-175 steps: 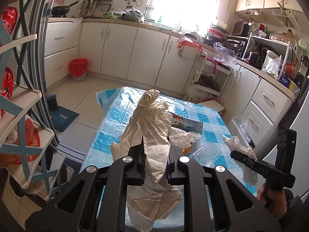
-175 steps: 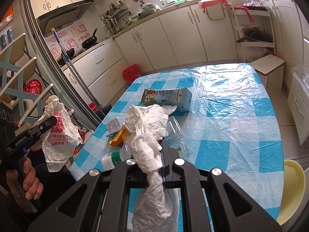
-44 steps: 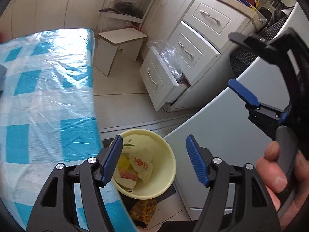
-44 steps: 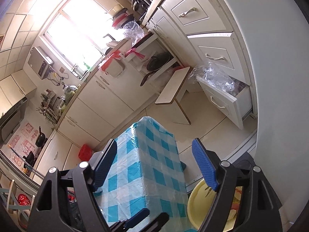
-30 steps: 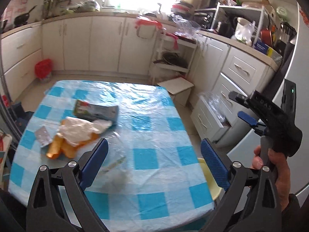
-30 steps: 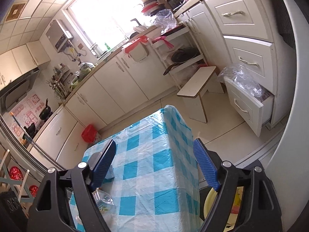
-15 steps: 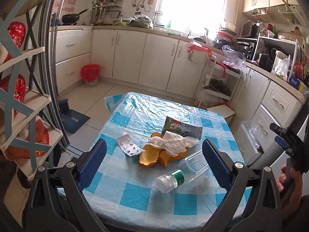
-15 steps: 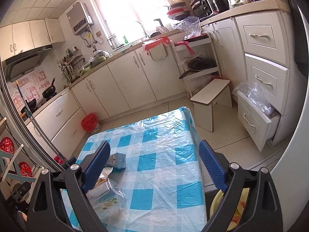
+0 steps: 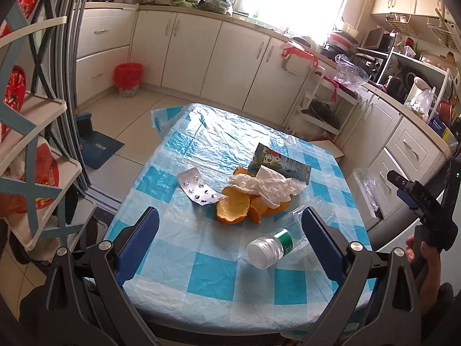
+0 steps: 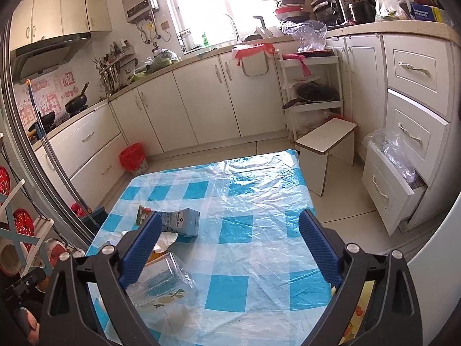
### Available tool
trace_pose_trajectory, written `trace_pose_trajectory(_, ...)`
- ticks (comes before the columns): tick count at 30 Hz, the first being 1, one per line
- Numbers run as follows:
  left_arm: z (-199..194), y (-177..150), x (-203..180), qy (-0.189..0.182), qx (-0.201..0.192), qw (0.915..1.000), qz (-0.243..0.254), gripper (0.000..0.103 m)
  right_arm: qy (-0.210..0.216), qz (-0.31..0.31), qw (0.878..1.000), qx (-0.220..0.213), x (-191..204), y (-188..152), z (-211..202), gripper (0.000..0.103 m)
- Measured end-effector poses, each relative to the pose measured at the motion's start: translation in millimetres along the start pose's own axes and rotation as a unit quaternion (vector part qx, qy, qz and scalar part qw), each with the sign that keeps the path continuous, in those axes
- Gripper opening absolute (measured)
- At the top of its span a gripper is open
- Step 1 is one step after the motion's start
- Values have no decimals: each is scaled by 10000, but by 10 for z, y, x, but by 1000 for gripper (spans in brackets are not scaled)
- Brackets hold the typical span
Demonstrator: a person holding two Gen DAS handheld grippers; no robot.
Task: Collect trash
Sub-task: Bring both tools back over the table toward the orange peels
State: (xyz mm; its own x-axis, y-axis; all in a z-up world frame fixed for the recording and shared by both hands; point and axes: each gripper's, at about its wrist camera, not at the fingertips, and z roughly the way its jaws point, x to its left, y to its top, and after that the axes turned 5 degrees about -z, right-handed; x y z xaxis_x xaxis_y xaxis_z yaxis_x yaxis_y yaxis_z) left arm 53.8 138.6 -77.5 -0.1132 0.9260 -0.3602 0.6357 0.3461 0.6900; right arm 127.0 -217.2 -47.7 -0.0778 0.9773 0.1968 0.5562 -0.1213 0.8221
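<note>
On the blue-checked tablecloth (image 9: 201, 268) lie a silver blister pack (image 9: 198, 189), orange peels (image 9: 234, 210) under a crumpled white tissue (image 9: 266, 184), a milk carton (image 9: 278, 164) and a crushed clear bottle (image 9: 273, 246) with a green label. My left gripper (image 9: 227, 219) is open and empty, short of the table's near edge. My right gripper (image 10: 230, 217) is empty too, its jaws still opening, over the table's right side; the carton (image 10: 178, 220) and bottle (image 10: 161, 285) lie by its left finger. A hand holds it (image 9: 399, 186) at the right.
A yellow bin (image 10: 357, 314) with trash stands on the floor by the table's near right corner. Beyond are a white stool (image 10: 325, 141), an open drawer (image 10: 386, 190) of plastic bags, a red bin (image 9: 128, 79) and a shelf rack (image 9: 31, 144) at the left.
Both grippers, earlier shut on a plastic bag and a tissue, are now empty and wide. Both views swung from the yellow bin on the floor back to the trash on the table.
</note>
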Motion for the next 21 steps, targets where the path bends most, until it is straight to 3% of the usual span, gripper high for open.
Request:
trace_pose_trajectory(13,85,-2,80,-118,224,9991,-348,95,98,-140,9998,102,137,-17,46,92)
trace_pose_trajectory(21,58,-42,-16,-17,162,9998,-125,95,107,54,9999,56,42,-8,-11,93)
